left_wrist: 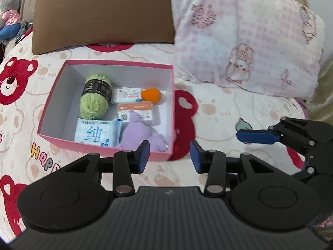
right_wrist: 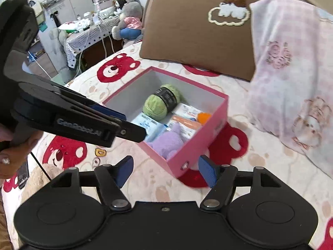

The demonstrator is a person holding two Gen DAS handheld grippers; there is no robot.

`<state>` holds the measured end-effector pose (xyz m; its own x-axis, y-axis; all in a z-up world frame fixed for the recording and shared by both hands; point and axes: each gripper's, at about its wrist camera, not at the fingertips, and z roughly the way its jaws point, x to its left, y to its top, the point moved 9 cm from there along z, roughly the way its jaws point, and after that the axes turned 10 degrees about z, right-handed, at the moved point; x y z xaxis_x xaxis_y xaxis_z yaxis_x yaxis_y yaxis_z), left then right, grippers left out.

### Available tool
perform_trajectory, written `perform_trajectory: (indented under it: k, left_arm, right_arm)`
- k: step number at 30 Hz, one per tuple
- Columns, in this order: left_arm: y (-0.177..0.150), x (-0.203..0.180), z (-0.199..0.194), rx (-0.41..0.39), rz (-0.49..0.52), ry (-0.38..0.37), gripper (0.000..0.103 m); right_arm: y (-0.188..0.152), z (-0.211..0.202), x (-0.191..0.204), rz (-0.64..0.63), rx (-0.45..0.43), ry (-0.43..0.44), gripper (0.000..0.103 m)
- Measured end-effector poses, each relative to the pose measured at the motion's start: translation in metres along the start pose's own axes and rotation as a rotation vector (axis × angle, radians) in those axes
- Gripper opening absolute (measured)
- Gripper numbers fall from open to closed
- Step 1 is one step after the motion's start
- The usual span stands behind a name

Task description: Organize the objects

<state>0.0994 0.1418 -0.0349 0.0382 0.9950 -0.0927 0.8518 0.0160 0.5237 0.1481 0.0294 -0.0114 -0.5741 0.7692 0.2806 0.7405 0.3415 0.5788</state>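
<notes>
Both grippers hung above the bedspread, empty: the left gripper [left_wrist: 170, 156] parted narrowly, the right gripper [right_wrist: 165, 171] wider. The pink box [left_wrist: 62, 137] already held yarn [left_wrist: 94, 101], packets, plush. Packing looked done; next probably called for a lid.

Bed's got a cream sheet with red bear prints [left_wrist: 18, 79], brown cloud-embroidered pillow [right_wrist: 197, 31], pink checked blanket [left_wrist: 249, 41], cluttered side table with patterned cloth [right_wrist: 87, 35].
</notes>
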Motion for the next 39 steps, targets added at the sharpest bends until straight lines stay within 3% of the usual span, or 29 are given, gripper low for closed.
perform_trajectory:
  k: [8,13,17,22,27,30,39]
  left_arm:
    - [-0.012,-0.019,-0.013,0.012,0.000,0.005,0.054]
    - [-0.020,-0.022,-0.020,0.002,-0.022,0.051,0.055]
    - [-0.022,-0.031,-0.024,-0.008,0.007,0.088,0.064]
    - [-0.026,-0.048,-0.023,-0.013,0.021,0.017,0.075]
    - [-0.032,-0.058,-0.023,-0.012,0.027,0.020,0.085]
    - [-0.035,-0.059,-0.021,-0.002,0.013,0.032,0.099]
    - [-0.056,-0.053,-0.008,0.076,-0.068,0.066,0.100]
  right_arm:
    - [-0.022,-0.027,-0.025,0.086,-0.008,-0.060,0.080]
    - [-0.031,-0.045,-0.044,0.186,-0.043,-0.101,0.082]
    - [-0.040,-0.059,-0.059,0.271,-0.068,-0.129,0.083]
    - [-0.060,-0.060,-0.081,0.366,-0.026,-0.189,0.087]
    - [-0.074,-0.060,-0.094,0.371,-0.018,-0.273,0.087]
    - [-0.078,-0.064,-0.094,0.384,-0.027,-0.289,0.087]
    - [-0.082,-0.072,-0.081,0.344,-0.007,-0.301,0.088]
